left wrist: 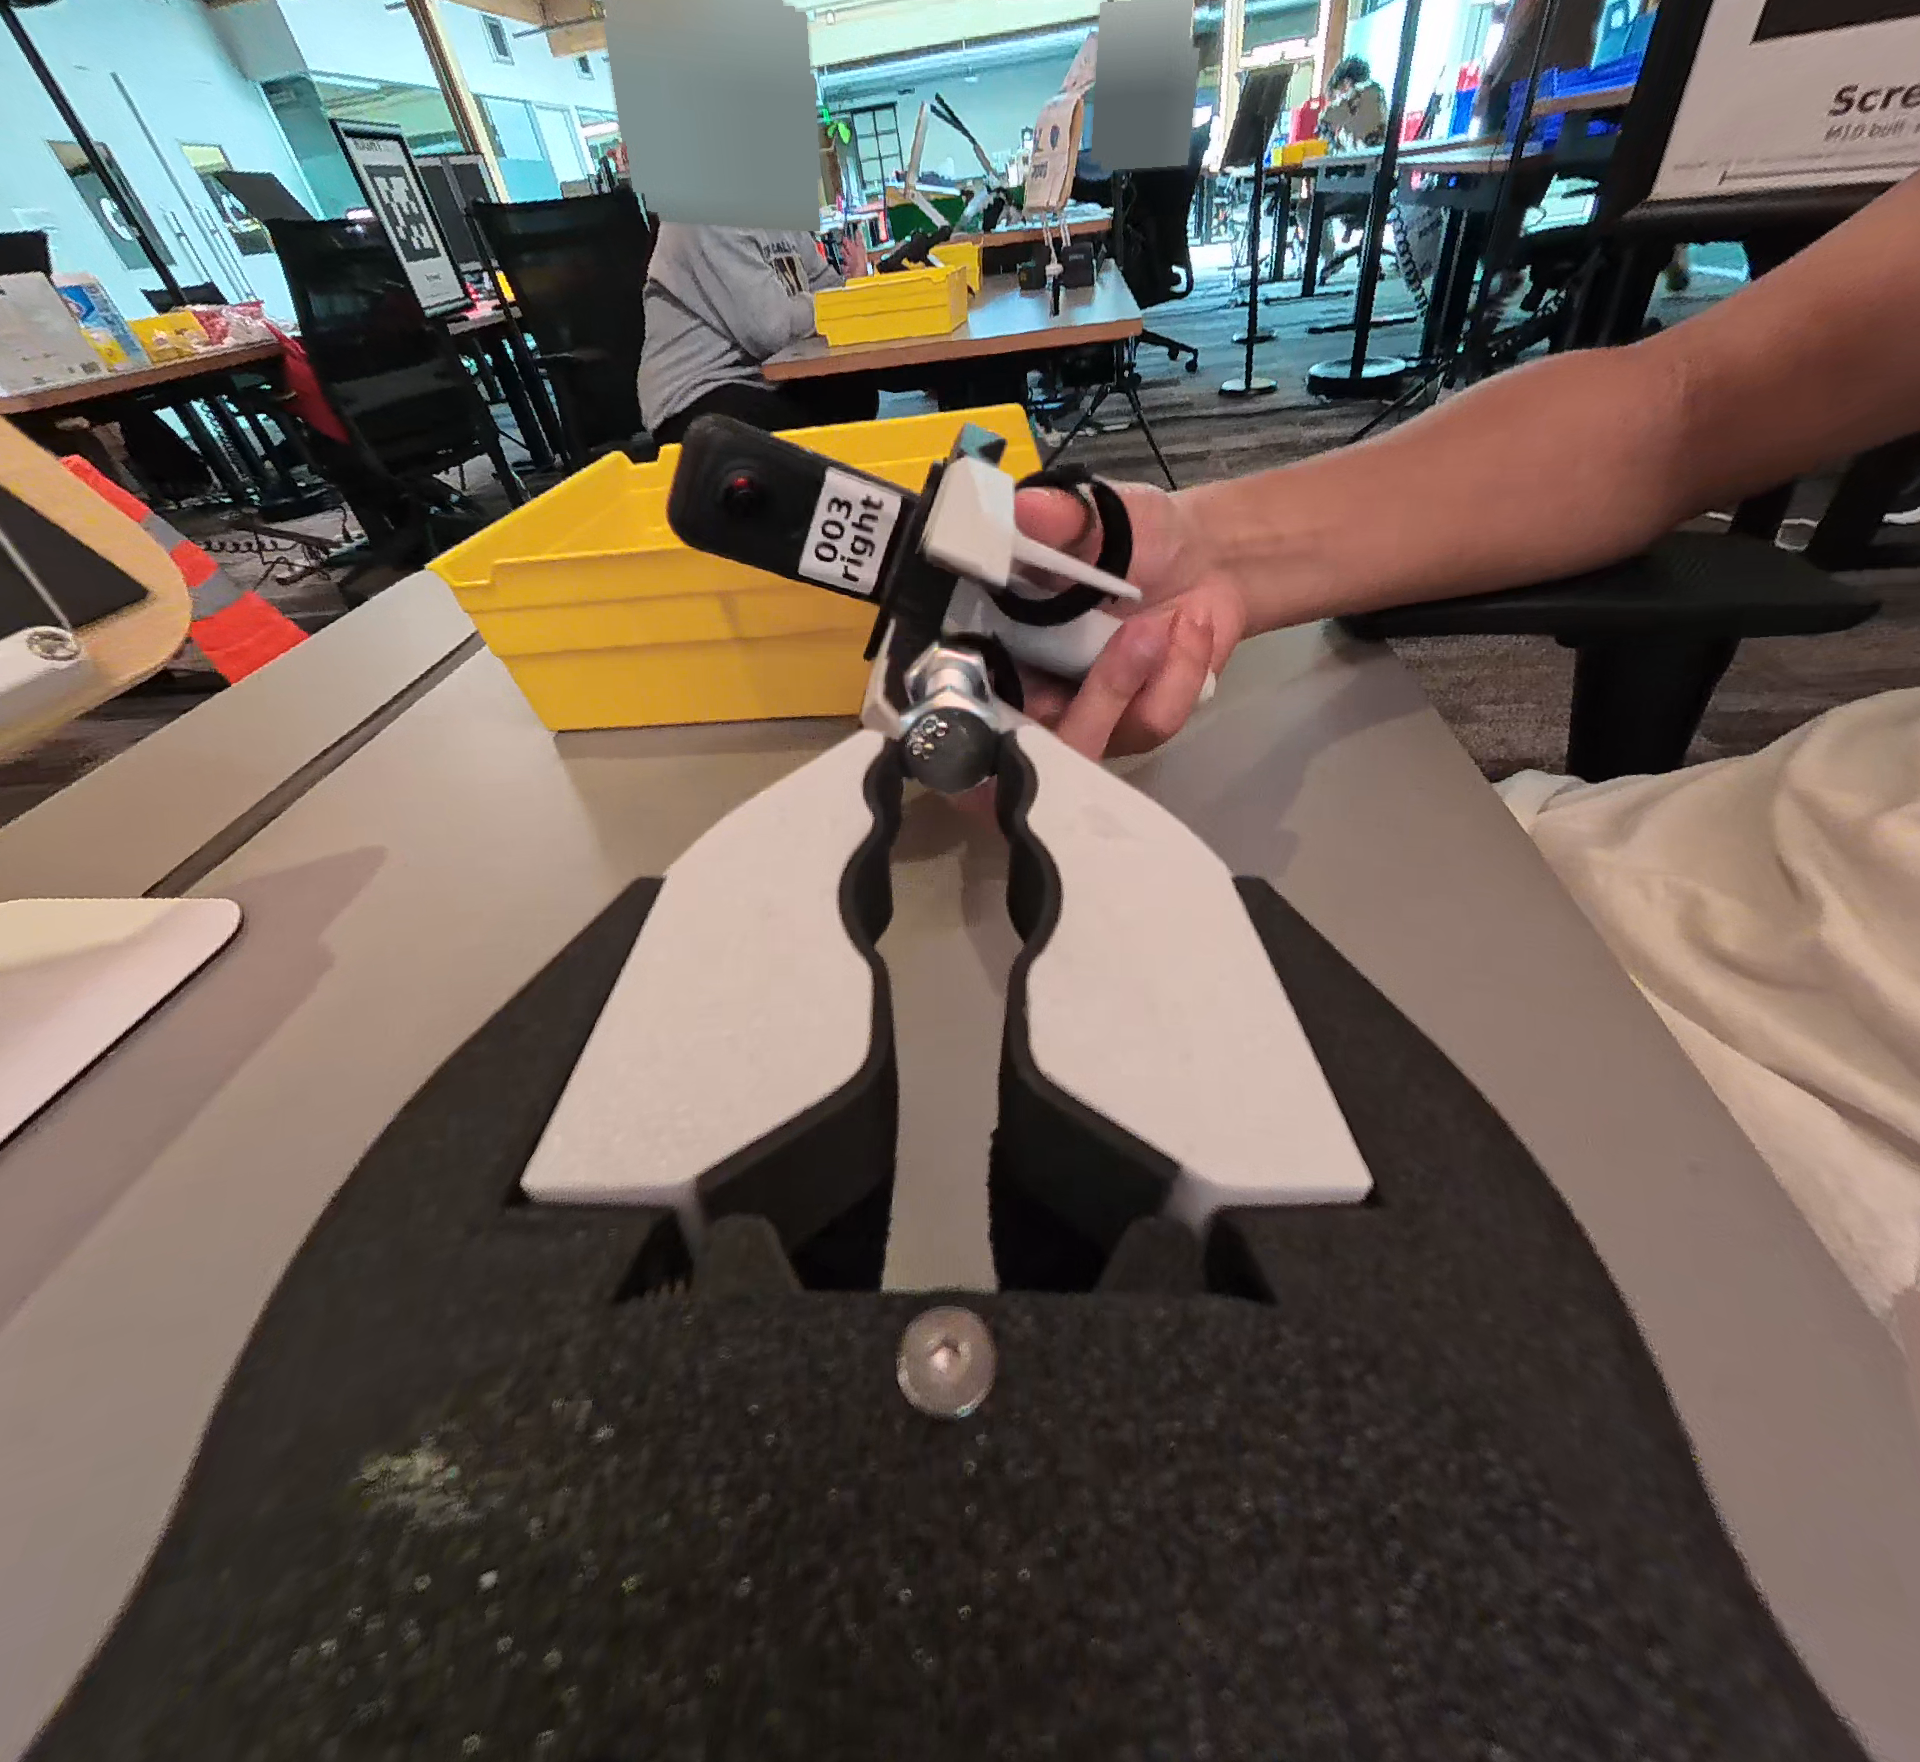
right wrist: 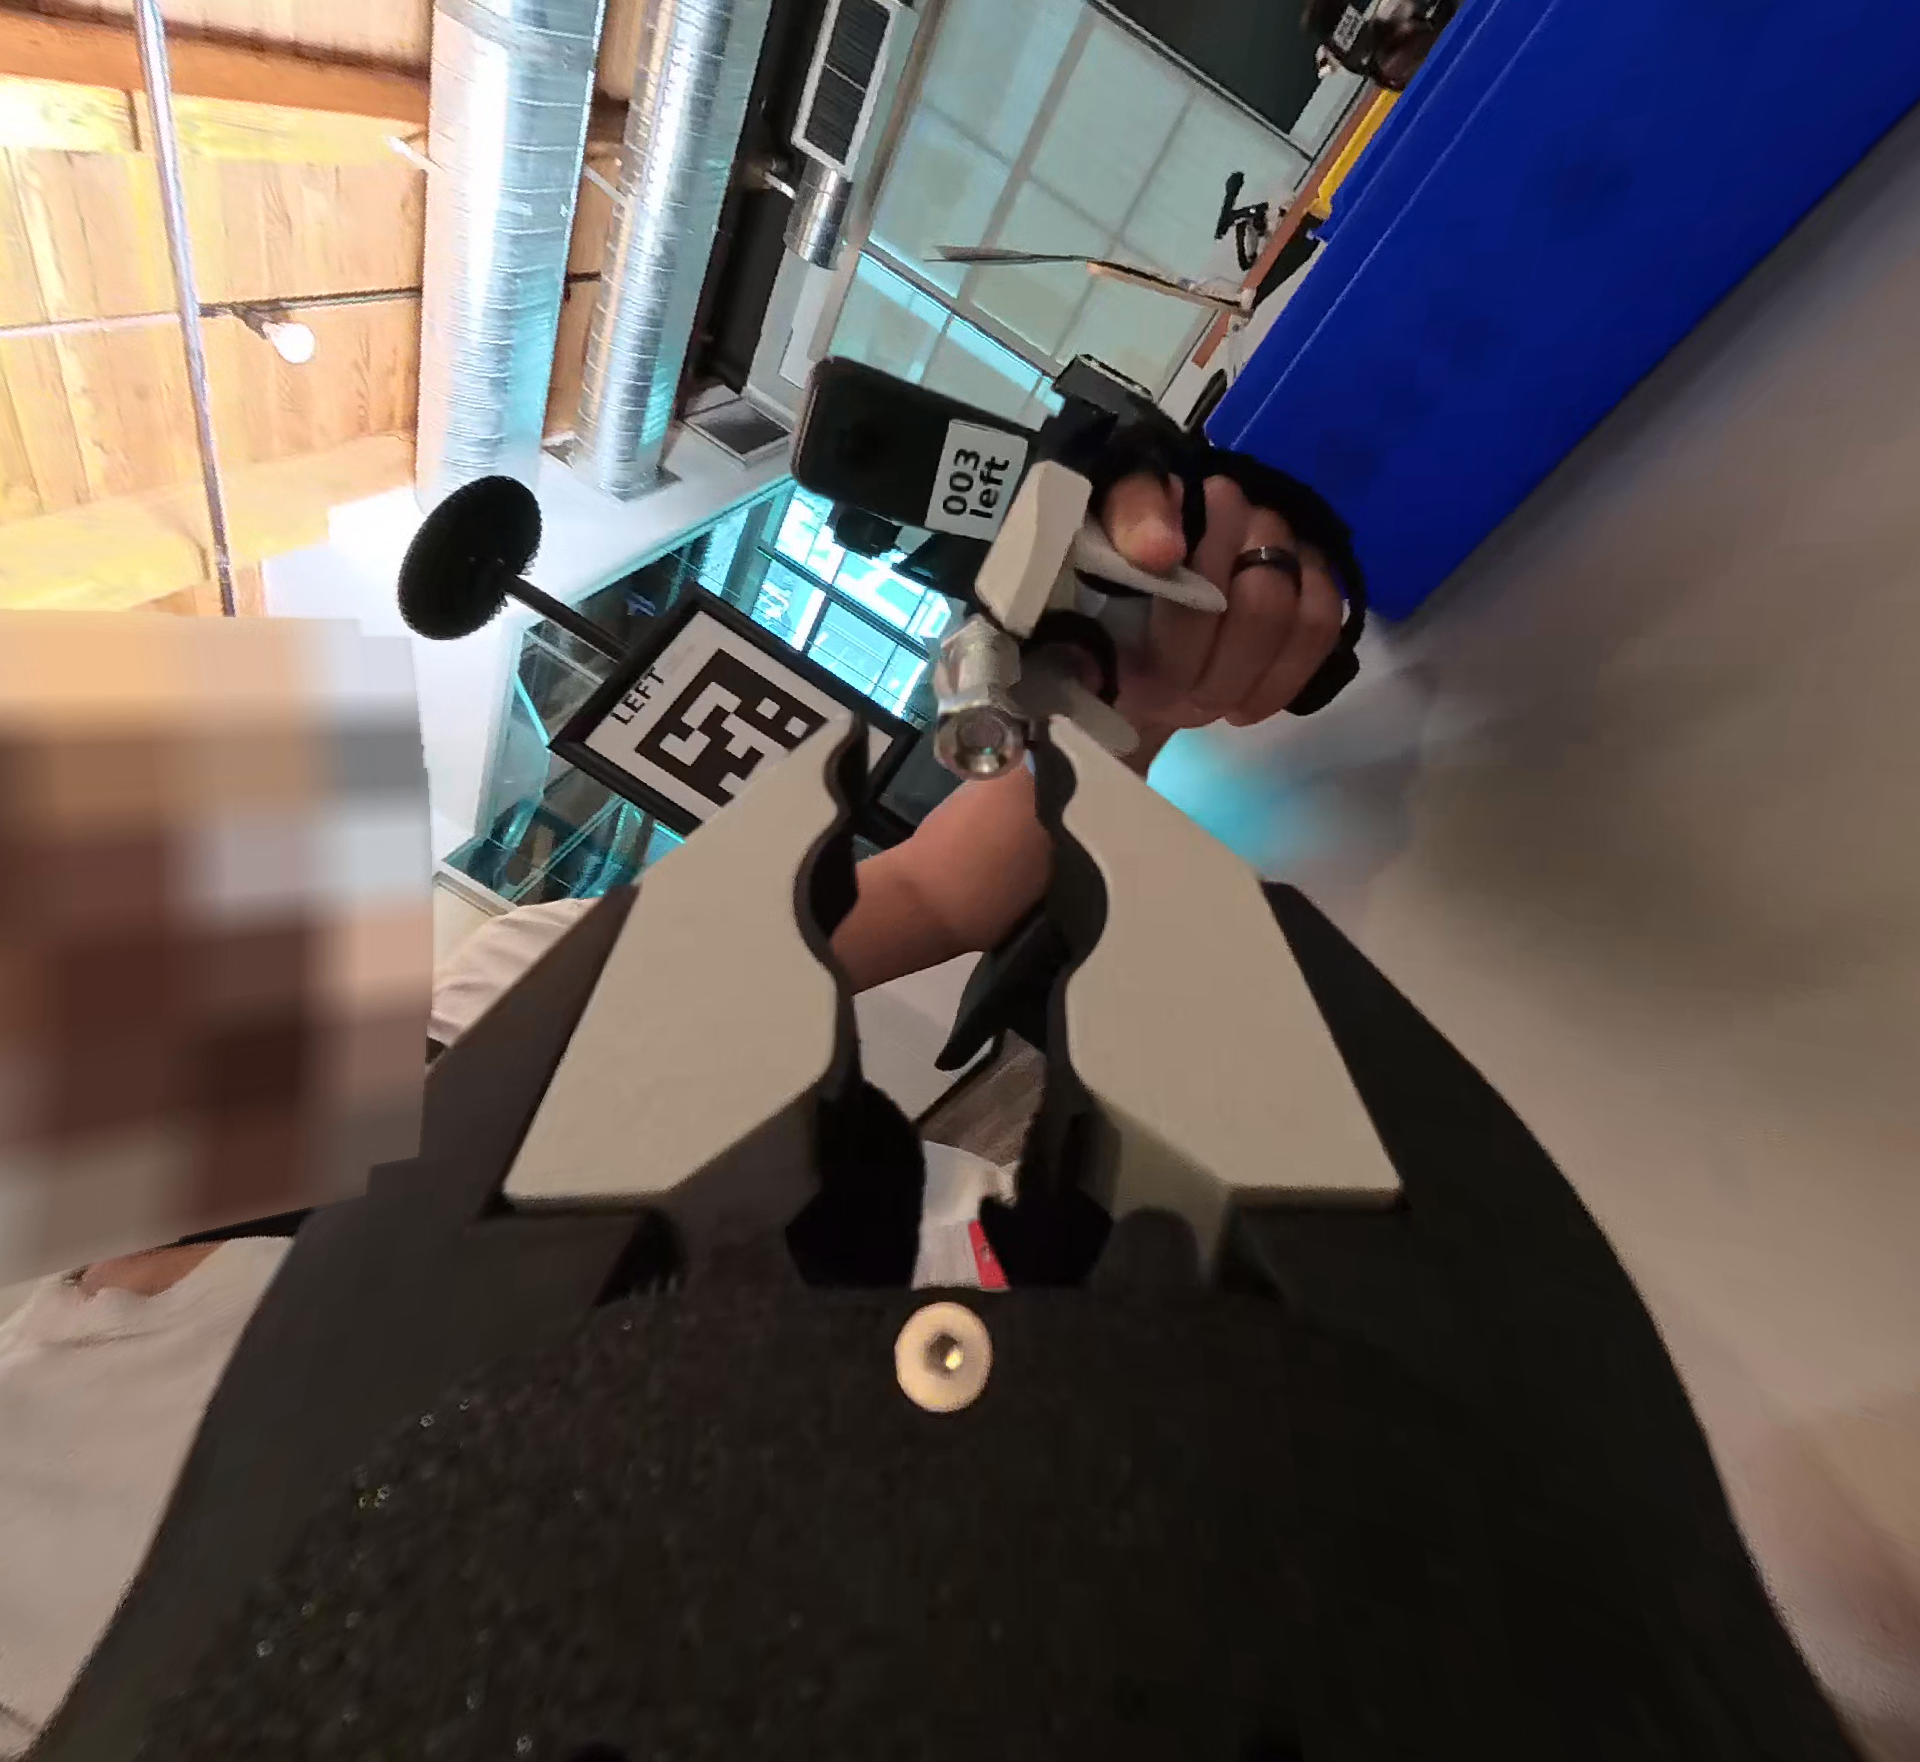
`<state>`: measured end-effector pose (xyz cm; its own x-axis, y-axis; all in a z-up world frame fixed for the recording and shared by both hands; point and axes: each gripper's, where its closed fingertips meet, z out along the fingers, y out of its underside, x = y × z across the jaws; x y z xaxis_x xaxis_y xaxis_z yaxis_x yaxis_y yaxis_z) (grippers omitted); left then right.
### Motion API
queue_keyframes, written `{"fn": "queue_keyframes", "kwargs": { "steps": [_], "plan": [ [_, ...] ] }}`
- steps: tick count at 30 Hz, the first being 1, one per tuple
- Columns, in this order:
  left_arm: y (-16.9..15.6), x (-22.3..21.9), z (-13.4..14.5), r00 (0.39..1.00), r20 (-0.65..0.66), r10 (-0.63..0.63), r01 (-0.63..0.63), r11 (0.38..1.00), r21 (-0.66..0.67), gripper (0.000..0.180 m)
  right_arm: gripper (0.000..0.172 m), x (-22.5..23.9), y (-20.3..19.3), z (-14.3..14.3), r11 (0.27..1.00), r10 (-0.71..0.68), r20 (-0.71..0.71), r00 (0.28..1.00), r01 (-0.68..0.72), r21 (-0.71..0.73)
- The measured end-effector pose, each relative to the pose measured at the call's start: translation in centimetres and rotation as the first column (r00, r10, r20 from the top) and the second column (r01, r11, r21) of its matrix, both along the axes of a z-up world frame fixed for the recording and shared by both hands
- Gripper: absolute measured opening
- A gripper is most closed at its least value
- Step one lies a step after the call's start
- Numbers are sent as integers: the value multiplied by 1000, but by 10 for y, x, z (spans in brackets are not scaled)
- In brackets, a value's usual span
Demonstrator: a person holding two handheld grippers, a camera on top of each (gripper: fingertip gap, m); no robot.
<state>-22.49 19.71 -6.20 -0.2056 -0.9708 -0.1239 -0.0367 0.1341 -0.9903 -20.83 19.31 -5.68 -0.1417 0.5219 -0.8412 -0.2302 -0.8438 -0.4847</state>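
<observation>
Your left gripper (left wrist: 948, 769) has its fingers (left wrist: 831, 839) clamped on the head of a silver bolt (left wrist: 948, 748). The black pads press on both sides of it, right at the tips. The bolt is held above the counter (left wrist: 1299, 829), its shank pointing away from you with a nut (left wrist: 951, 673) threaded a little way behind the head.

Your right gripper (right wrist: 951, 730) faces the bolt's far end with its fingers (right wrist: 727, 881) apart. One tip sits just beside the bolt, and the other is well clear, so nothing is gripped there.

The left hold is shallow, so I'd judge it easy to twist loose. Hold that wrist steady and let the right side do the moving. Before you squeeze, line the right fingers up square to the nut's flats, with the bolt centred in the gap rather than leaning on one tip. Then close gently, because a push from one side could lever the head out of the left pads.

A yellow bin (left wrist: 644, 611) sits on the counter beyond the bolt.
</observation>
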Motion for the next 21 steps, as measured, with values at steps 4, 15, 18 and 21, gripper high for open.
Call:
{"fn": "queue_keyframes", "kwargs": {
  "steps": [4, 15, 18, 21],
  "plan": [
    [1, 3, -4, 1000, -15, 6, -6, 1000, -4, 17, 16, 2, 6, -4, 993, -75, 106, 992, 65, 95],
    [-11, -9, 17, 980, 34, -194, 193, 915, -354, 17, 16, -10, -11, 13, 213, -749, 282, 599, -186, 959],
    [-12, -11, 15, 973, 27, -231, 221, 885, -410, 17, 17, -11, -11, 13, -191, -928, 31, 370, -548, 814],
    [-15, -12, 17, 965, 31, -259, 247, 869, -430, 17, 17, -12, -16, 15, -416, -900, -321, 295, -803, 426]
  ]
}}
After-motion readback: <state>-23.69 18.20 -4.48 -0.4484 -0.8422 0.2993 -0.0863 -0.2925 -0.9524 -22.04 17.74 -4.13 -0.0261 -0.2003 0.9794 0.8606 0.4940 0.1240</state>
